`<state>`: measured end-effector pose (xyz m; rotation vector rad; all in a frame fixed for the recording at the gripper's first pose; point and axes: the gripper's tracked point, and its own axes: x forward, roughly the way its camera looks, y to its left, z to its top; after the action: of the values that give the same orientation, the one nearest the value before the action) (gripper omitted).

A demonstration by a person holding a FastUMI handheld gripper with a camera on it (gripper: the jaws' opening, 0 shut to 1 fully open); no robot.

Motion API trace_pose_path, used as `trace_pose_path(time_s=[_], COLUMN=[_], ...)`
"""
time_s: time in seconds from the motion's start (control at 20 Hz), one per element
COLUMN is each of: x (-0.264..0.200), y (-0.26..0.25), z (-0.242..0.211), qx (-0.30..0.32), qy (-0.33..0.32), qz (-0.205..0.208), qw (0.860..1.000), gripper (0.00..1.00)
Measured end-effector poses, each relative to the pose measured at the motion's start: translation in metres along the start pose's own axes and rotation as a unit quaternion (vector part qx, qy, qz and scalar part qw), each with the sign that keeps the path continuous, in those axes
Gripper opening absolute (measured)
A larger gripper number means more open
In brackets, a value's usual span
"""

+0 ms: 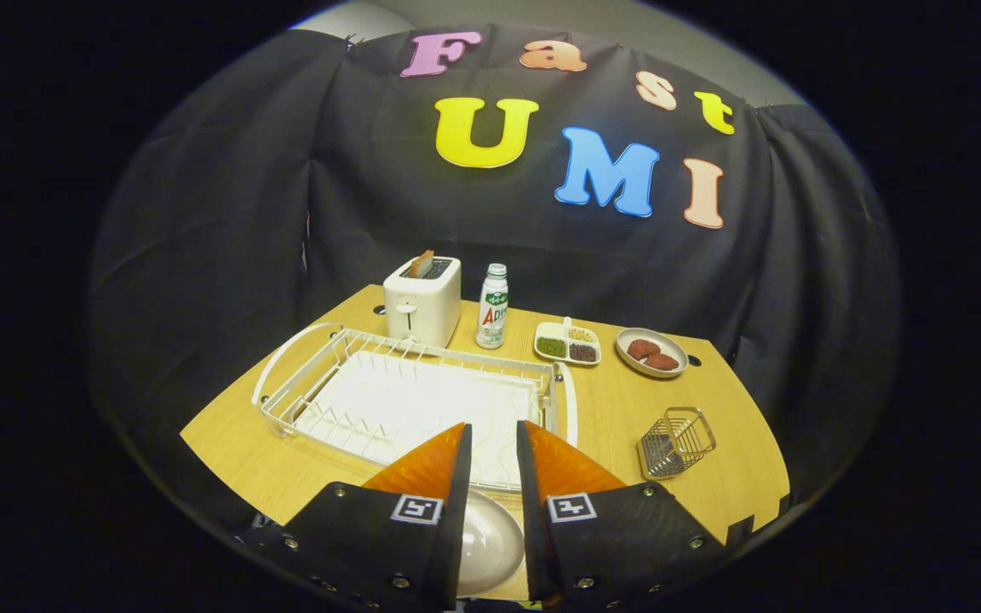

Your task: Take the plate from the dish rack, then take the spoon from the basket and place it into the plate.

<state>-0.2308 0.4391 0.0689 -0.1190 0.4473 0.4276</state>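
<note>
Wooden table (610, 417), one empty dish rack (410, 400), one basket (676, 443), gripper (495, 443) fingers slightly parted above what looks like one plate (490, 541)

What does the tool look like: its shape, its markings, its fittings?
The tool has two wedge-shaped fingers that taper to points, each set in a flat mount with small round screws. Each mount bears a square black-and-white marker. The fingers stand slightly apart above the white plate.
</note>
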Motion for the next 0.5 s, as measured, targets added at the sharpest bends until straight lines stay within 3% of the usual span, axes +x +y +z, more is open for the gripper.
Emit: trace_pose_path(time_s=[0.25,0.4,0.5], x=[-0.002,-0.006,-0.011], y=[-0.035,-0.060,-0.074], z=[0.061,0.100,0.126], qx=[0.008,0.006,0.004], qy=[-0.061,-0.106,-0.138], qz=[-0.037,-0.068,-0.076], qw=[0.997,0.992,0.987], gripper=[0.30,0.92,0.98])
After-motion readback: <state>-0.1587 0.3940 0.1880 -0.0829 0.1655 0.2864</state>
